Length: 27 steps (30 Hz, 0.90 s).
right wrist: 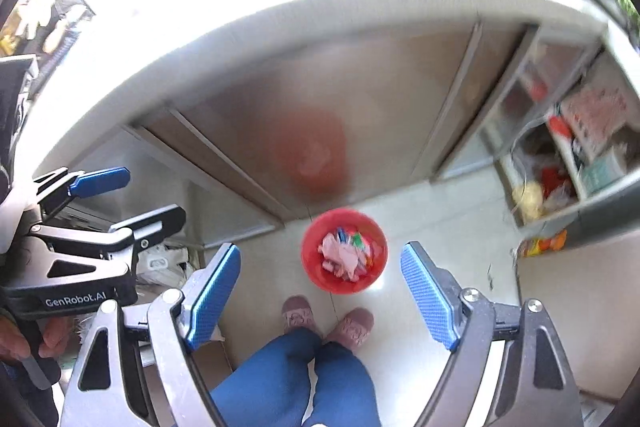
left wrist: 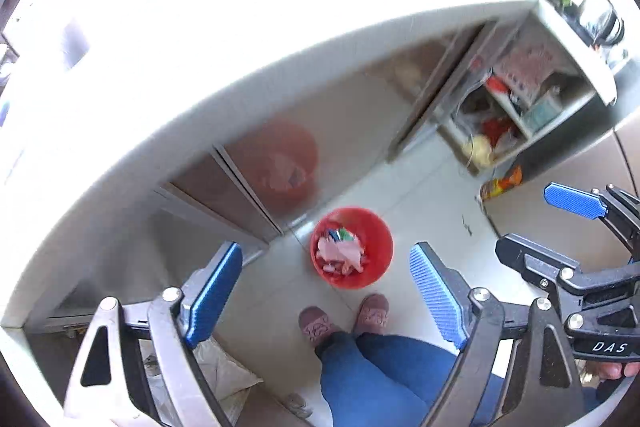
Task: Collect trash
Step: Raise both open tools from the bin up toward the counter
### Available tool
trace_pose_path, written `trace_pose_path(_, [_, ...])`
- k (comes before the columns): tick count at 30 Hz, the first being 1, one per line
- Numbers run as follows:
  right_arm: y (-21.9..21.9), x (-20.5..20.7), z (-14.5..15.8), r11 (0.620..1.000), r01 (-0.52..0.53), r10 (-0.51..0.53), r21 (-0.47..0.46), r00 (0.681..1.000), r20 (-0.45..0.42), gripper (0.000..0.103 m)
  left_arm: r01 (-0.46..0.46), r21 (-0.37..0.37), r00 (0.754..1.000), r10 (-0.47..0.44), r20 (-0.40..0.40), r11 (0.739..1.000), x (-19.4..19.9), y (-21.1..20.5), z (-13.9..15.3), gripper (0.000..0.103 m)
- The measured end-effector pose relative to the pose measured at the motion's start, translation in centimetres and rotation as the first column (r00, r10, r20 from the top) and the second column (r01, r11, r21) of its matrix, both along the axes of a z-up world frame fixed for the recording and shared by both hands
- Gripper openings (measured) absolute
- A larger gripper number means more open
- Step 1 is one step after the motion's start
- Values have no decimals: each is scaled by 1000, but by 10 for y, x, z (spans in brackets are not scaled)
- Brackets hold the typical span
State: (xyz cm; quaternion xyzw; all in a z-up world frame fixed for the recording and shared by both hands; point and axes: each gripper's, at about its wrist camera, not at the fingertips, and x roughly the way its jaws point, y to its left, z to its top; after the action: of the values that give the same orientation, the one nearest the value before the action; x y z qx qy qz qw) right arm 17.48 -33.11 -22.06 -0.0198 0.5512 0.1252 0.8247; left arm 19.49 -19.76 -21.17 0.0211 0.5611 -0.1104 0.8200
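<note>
A red bucket (left wrist: pixel 378 227) (right wrist: pixel 316 227) stands on the pale floor far below both grippers, close to the cabinet front. It holds crumpled pink paper (left wrist: pixel 340 253) (right wrist: pixel 340 255) and small coloured scraps. My left gripper (left wrist: pixel 326 247) points steeply down above it, jaws wide and open, nothing between the blue pads (left wrist: pixel 214 291). My right gripper (right wrist: pixel 320 247) is beside it at the same height, also open and empty, its blue pads (right wrist: pixel 430 297) bare. Each gripper shows at the edge of the other's view: the right gripper (left wrist: pixel 536 223), the left gripper (right wrist: pixel 140 199).
A white countertop edge (left wrist: pixel 280 39) curves across above steel cabinet doors (left wrist: pixel 360 99) that mirror the bucket. An open shelf (left wrist: pixel 516 107) at right holds packets and bags. An orange packet (left wrist: pixel 502 185) lies on the floor. A person's blue-trousered legs (left wrist: pixel 380 371) and pink slippers (left wrist: pixel 374 313) stand below.
</note>
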Motion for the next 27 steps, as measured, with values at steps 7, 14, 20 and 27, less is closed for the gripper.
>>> trace_pose_path(7, [8,3,57,998,-64,67,-28,992,108,82,-63,32,993,59,105,998,-8,8,68,85])
trace_pose_path(14, [23,17,94,988,-157,155,-4,969,195,85,-128,66,976,114,187,990,-3,34,118,85])
trace_pose_path(20, [58,34,121,970,-240,239,-25,943,230,85,-241,70,948,219,231,968,7,75,143,85])
trace_pose_path(27, [117,67,137,948,-315,316,-45,917,244,85,-352,75,915,325,240,933,28,145,158,85])
